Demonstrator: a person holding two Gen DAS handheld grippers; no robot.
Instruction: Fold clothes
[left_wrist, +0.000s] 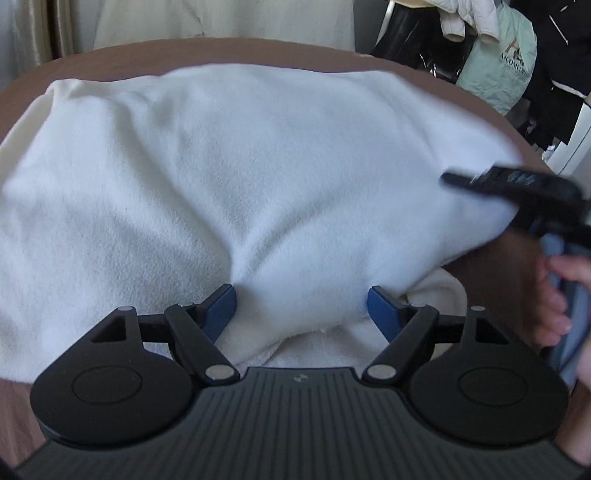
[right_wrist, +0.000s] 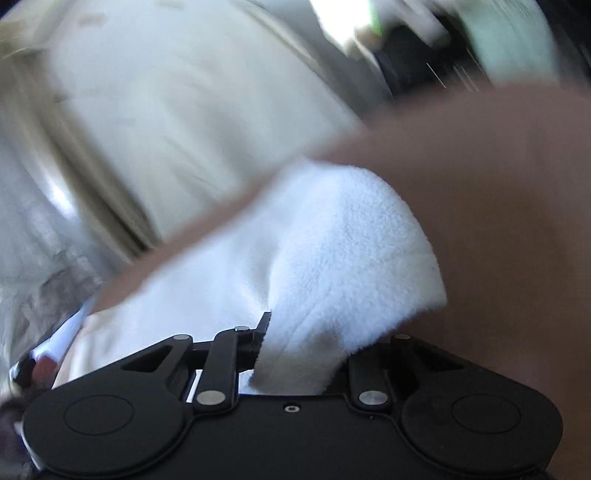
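Item: white fleece garment (left_wrist: 258, 177), spread across a brown table (left_wrist: 221, 51), ahead of and beneath both tools. Folding is judged to be underway, with one layer already lying over another at the near edge.

Left gripper (left_wrist: 301, 306): blue-padded fingers (left_wrist: 218, 310) stand wide apart, one to either side of a raised ridge of fleece. The pads do not press it. The placing suggests an approach to pinch that near hem, so that this edge can be carried over together with the other.

Right gripper (right_wrist: 295, 343): its jaws are drawn in on a corner of the same fleece, and cloth fills the gap between them and bulges out ahead of the tool. In the left wrist view the same tool (left_wrist: 517, 192) sits to the right of the left one, at the garment's right edge, with the person's hand (left_wrist: 557, 295) on its grey-blue handle. Holding the corner is judged to keep that side under control while the left takes its grip.

Surface: the brown table, smooth and with a rounded far edge, bare beyond and to the right of the cloth.

Room: pale curtains (left_wrist: 48, 26) hang beyond the table to the left; dark hanging clothes and a pale green printed bag (left_wrist: 502, 62) are beyond it to the right. The right wrist view is motion-blurred past the fleece.
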